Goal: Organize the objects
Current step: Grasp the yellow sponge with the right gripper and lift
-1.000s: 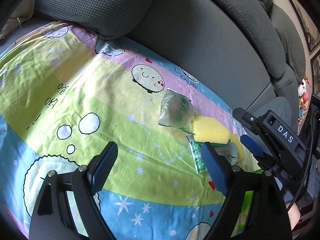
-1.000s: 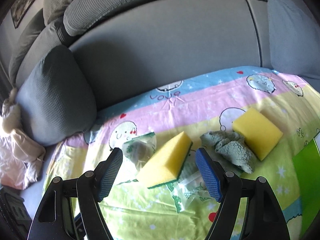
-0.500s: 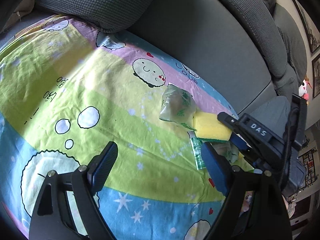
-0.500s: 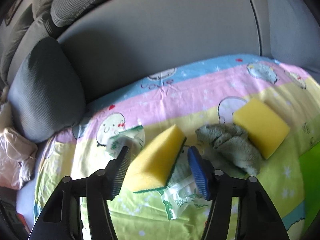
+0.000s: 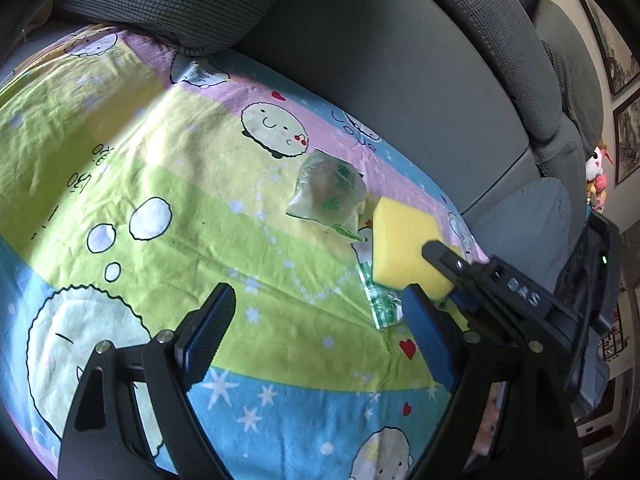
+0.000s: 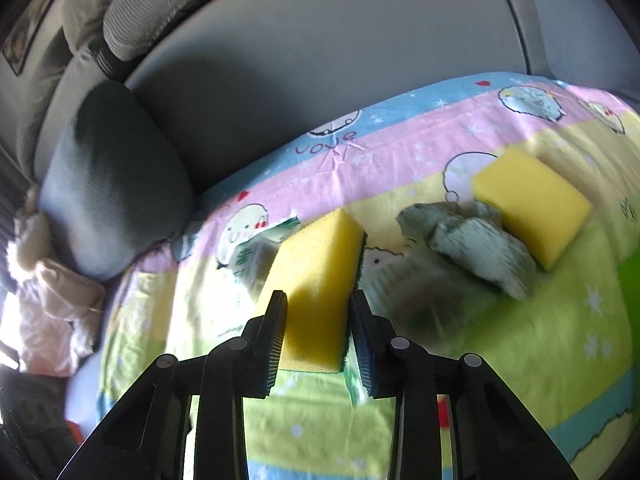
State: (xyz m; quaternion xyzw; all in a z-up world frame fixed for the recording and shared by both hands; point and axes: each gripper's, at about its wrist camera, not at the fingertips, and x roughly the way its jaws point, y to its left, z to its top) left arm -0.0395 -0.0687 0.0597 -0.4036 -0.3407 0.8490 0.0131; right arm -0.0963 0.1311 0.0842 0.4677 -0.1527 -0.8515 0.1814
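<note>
Since a moment ago the right claw [image 6: 318, 336] has been closing in and is now pinching the near yellow sponge [image 6: 320, 280] by its sides, lifting it off the cartoon sheet [image 5: 168, 216] on the sofa, while the left claw [image 5: 316, 332] is hanging wide open and empty. Holding the squeeze gentle is keeping the foam from buckling; open sheet is lying to the left, whereas the crumpled cloth [image 6: 476, 248], second sponge [image 6: 532, 208] and plastic packet [image 5: 328, 196] are crowding nearby

Sheet [image 5: 168, 184]: pastel stripes, pink, yellow-green, blue; cartoon faces, white stars, red hearts. Near sponge [image 6: 320, 276]: yellow, dark green underside. Far-right sponge [image 6: 532, 208]: yellow. Cloth [image 6: 476, 240]: grey-green. Bag [image 5: 328, 196]: clear, green print. Sofa [image 5: 380, 72]: grey. Finger pads [image 5: 212, 328]: blue.
</note>
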